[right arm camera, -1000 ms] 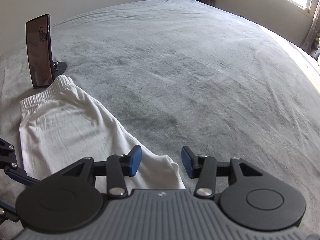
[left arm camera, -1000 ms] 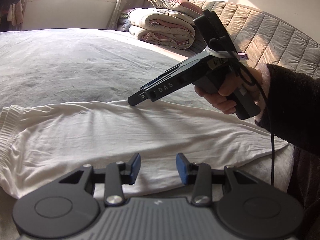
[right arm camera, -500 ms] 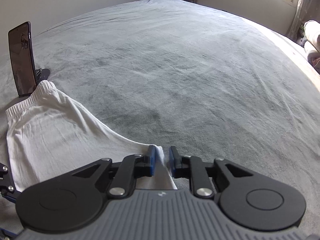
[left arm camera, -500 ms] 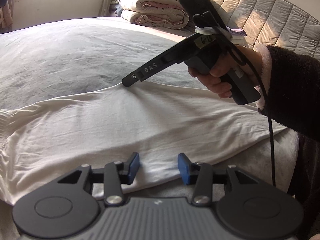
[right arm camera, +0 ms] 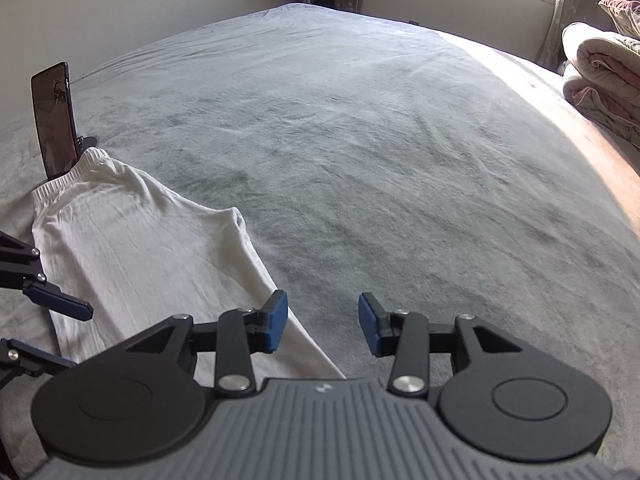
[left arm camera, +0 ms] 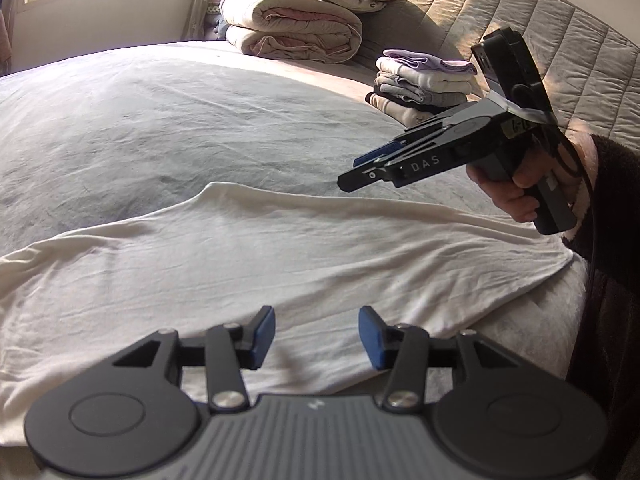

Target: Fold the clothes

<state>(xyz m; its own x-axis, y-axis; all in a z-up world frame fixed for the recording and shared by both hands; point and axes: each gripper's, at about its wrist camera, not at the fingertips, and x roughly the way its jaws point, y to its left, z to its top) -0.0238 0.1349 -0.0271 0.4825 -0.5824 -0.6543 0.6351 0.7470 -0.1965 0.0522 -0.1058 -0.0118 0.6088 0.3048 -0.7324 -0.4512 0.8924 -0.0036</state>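
- White trousers (left arm camera: 280, 248) lay flat on the grey bed (left arm camera: 160, 128), near the edge where the person stood, with 1 leg apparently laid over the other so that only 1 long strip showed.
- Their long axis ran along that near edge of the bed: in the right wrist view the elastic waistband (right arm camera: 64, 182) sat at the far left end, just beside a phone (right arm camera: 54, 120) propped upright on a stand, and the legs ran toward the camera and out of sight under the tool.
- In the left wrist view the same strip crossed the picture from left to right, and its leg end tapered to a corner beside the person's dark sleeve (left arm camera: 608, 200).
- Left tool (left arm camera: 316, 330) hung just above the near side of the fabric, jaws apart, having just been opening, with nothing between its blue pads.
- Right tool (right arm camera: 322, 322) was lifted clear of the cloth, jaws also apart and just opening, with nothing gripped.
- Judged from the layout, the lengthwise fold looked done, though the lower layer was hidden; the crosswise folds, bringing the leg end toward the waistband, were still left.
- A stack of folded clothes (left arm camera: 420, 80) near the headboard suggested other items were already finished.
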